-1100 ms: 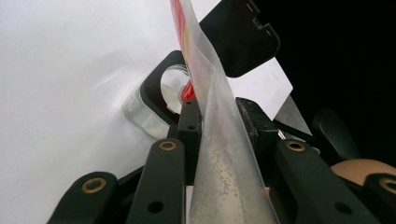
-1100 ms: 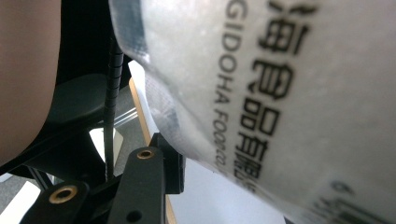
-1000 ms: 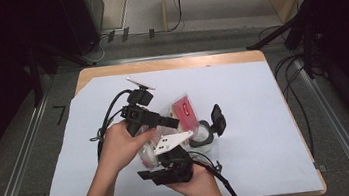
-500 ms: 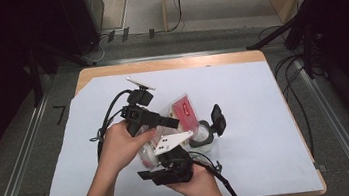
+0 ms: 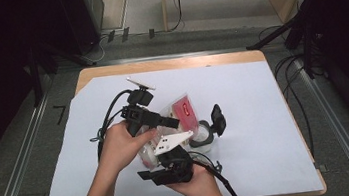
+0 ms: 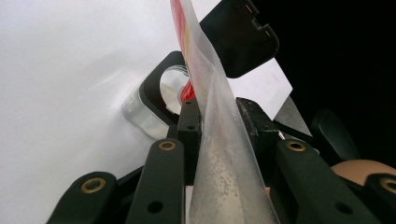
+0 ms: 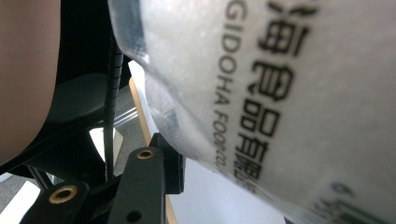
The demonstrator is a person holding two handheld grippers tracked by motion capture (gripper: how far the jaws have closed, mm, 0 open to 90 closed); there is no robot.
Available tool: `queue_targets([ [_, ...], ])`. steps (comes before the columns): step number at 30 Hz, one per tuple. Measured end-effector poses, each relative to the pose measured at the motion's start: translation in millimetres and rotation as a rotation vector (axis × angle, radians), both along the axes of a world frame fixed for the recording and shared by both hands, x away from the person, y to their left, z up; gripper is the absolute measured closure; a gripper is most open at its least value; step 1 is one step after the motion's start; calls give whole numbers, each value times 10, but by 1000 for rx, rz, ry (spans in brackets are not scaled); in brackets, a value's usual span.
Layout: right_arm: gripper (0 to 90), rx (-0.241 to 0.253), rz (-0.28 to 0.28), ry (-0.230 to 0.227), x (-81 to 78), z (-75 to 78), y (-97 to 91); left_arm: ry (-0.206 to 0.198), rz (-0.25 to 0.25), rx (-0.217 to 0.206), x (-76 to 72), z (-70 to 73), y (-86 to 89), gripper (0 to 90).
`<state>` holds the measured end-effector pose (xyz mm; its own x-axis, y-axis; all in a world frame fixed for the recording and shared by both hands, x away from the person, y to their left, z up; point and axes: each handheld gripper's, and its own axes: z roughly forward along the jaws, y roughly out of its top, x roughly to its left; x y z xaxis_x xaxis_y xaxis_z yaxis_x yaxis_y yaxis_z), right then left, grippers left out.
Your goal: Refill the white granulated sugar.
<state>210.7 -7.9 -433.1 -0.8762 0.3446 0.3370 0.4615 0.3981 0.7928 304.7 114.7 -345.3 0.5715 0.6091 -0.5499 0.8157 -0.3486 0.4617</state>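
A clear plastic bag point(image 5: 184, 109) of pale powder with a red label hangs over an open clear jar point(image 5: 202, 136) whose black flip lid point(image 5: 218, 119) stands up. My left gripper point(image 5: 173, 122) is shut on the bag's upper part; in the left gripper view the bag point(image 6: 219, 154) runs up between the jaws toward the jar point(image 6: 154, 112). My right gripper point(image 5: 164, 154) is below it, shut on the bag's bulky lower end. In the right gripper view the printed bag point(image 7: 280, 93) lies against one black finger point(image 7: 161, 163) and hides the other.
A white sheet point(image 5: 267, 132) covers the wooden table point(image 5: 168, 64). Black cables trail from both grippers, one looping at the left point(image 5: 109, 116). Dark equipment and floor cables point(image 5: 294, 63) surround the table.
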Motion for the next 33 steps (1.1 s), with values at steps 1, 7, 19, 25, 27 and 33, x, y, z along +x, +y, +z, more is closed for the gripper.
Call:
queue_targets([
  [1,630,1,0,0,-1,0,0,0,0,1,0,1,1,731],
  [7,630,1,1,0,-1,1,1,0,0,0,-1,1,1,731],
  [19,630,0,2,1,-4,2,1,2,0,6,-8,8,-2,730],
  [25,630,3,2,3,-8,5,4,-4,-6,9,-10,11,2,730],
  [27,630,4,3,4,-10,7,4,-3,-5,8,-11,12,1,730],
  [33,630,8,5,9,-13,14,4,-5,-2,7,-16,18,-1,728],
])
